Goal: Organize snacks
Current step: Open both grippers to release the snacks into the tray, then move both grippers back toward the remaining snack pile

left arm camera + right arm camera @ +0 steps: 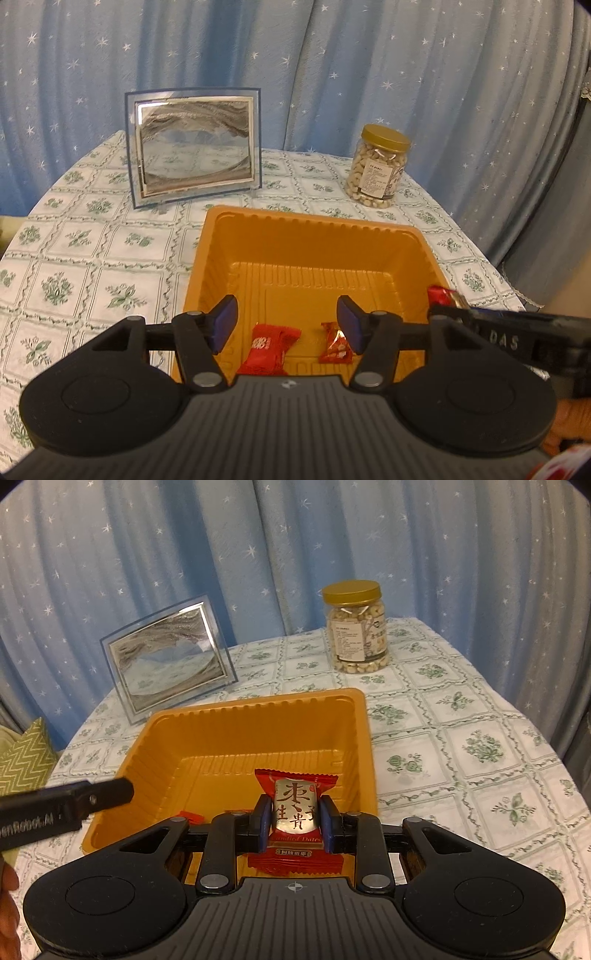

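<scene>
An orange plastic tray sits on the table; it also shows in the right wrist view. In the left wrist view two red snack packets lie on its floor. My left gripper is open and empty above the tray's near side. My right gripper is shut on a red and gold candied-dates packet, held over the tray's near right part. That packet's end and the right gripper's finger show at the tray's right rim.
A jar of nuts with a gold lid stands behind the tray at the right. A glass-framed sand picture stands at the back left. The table has a green floral cloth; blue starred curtains hang behind.
</scene>
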`<state>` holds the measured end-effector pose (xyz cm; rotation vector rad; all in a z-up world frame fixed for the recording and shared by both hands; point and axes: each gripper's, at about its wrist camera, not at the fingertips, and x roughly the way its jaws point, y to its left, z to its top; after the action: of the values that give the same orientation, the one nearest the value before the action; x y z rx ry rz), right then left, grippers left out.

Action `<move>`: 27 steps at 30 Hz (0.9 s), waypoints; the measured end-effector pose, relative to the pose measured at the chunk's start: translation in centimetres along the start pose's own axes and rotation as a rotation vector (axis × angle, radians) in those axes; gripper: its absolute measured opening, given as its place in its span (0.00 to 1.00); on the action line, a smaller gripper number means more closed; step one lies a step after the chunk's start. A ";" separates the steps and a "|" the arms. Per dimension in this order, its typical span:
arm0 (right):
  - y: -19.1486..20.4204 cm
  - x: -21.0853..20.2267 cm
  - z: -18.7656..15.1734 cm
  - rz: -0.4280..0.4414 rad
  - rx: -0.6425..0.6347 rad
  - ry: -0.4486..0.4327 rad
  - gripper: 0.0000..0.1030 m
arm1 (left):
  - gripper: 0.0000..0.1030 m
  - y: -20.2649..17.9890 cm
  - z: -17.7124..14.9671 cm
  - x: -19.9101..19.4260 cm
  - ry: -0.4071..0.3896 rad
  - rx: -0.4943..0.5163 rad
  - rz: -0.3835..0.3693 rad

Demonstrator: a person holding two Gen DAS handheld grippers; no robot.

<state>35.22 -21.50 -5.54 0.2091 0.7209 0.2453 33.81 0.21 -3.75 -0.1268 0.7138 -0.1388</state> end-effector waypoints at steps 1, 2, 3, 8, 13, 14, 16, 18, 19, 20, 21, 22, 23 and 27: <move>0.0 0.1 0.0 0.010 0.000 -0.012 0.27 | 0.54 0.1 -0.2 -0.1 0.001 -0.001 0.002; 0.0 0.3 0.1 0.015 0.003 -0.016 0.33 | 0.54 0.1 -0.4 -0.3 0.002 0.000 0.004; 0.0 0.3 0.1 0.009 0.013 -0.014 0.53 | 0.54 0.2 -0.6 -0.6 0.002 -0.002 0.006; -1.0 -1.5 -0.5 0.008 0.064 -0.044 0.71 | 0.58 0.5 -1.8 -2.4 -0.003 -0.009 0.013; -1.5 -4.6 -1.8 -0.008 0.099 -0.029 0.71 | 0.69 0.3 -3.5 -5.9 -0.028 -0.024 0.033; -1.5 -5.4 -2.2 -0.008 0.098 -0.027 0.71 | 0.70 0.2 -3.9 -6.8 -0.033 -0.025 0.037; -1.2 -6.9 -3.2 -0.016 0.097 -0.019 0.71 | 0.70 0.0 -4.6 -8.3 -0.037 -0.026 0.041; -0.9 -8.3 -4.1 -0.026 0.096 -0.006 0.71 | 0.71 -0.1 -5.2 -9.8 -0.039 -0.031 0.042; -0.8 -9.1 -4.5 -0.029 0.090 -0.003 0.71 | 0.72 -0.2 -5.6 -10.5 -0.038 -0.033 0.044; -0.5 -9.9 -4.9 -0.036 0.081 -0.002 0.71 | 0.74 -0.2 -5.9 -11.2 -0.038 -0.034 0.048; -0.3 -10.7 -5.3 -0.047 0.072 0.000 0.71 | 0.74 -0.2 -6.2 -11.9 -0.036 -0.034 0.053; 0.0 -11.4 -5.7 -0.055 0.065 0.005 0.71 | 0.75 -0.2 -6.6 -12.5 -0.033 -0.034 0.058; 0.2 -12.1 -6.1 -0.060 0.058 0.011 0.71 | 0.75 -0.2 -7.0 -13.2 -0.031 -0.034 0.065; 1.1 -14.7 -7.8 -0.082 0.033 0.023 0.71 | 0.79 -0.4 -8.4 -15.6 -0.019 -0.037 0.084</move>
<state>19.17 -23.96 -1.80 0.2085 0.7547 0.1580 16.56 1.87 0.03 -0.1330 0.7022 -0.0442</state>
